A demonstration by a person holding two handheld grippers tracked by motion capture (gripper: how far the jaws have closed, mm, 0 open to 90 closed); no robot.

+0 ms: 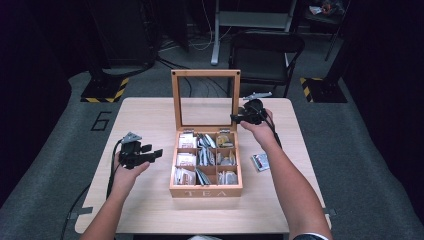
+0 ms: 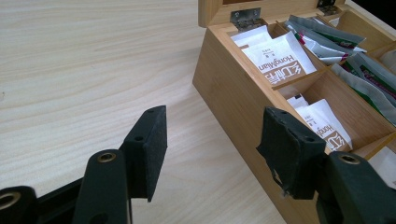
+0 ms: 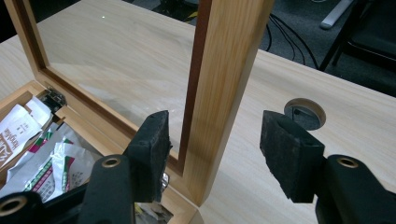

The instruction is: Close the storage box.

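A wooden tea box (image 1: 206,191) marked TEA stands mid-table, its glass-paned lid (image 1: 205,73) upright. Its compartments hold several tea sachets (image 1: 186,159). My left gripper (image 1: 156,154) hovers open just left of the box. In the left gripper view the open left gripper (image 2: 212,149) points at the box's side wall (image 2: 233,102), with white sachets (image 2: 280,63) inside. My right gripper (image 1: 234,118) is at the lid's right edge. In the right gripper view the open right gripper (image 3: 215,149) straddles the lid's frame post (image 3: 224,84) without clamping it.
One loose sachet (image 1: 260,161) lies on the table (image 1: 150,210) right of the box. A round cable hole (image 3: 304,113) is in the tabletop behind the lid. A folding chair (image 1: 265,55) stands beyond the far edge.
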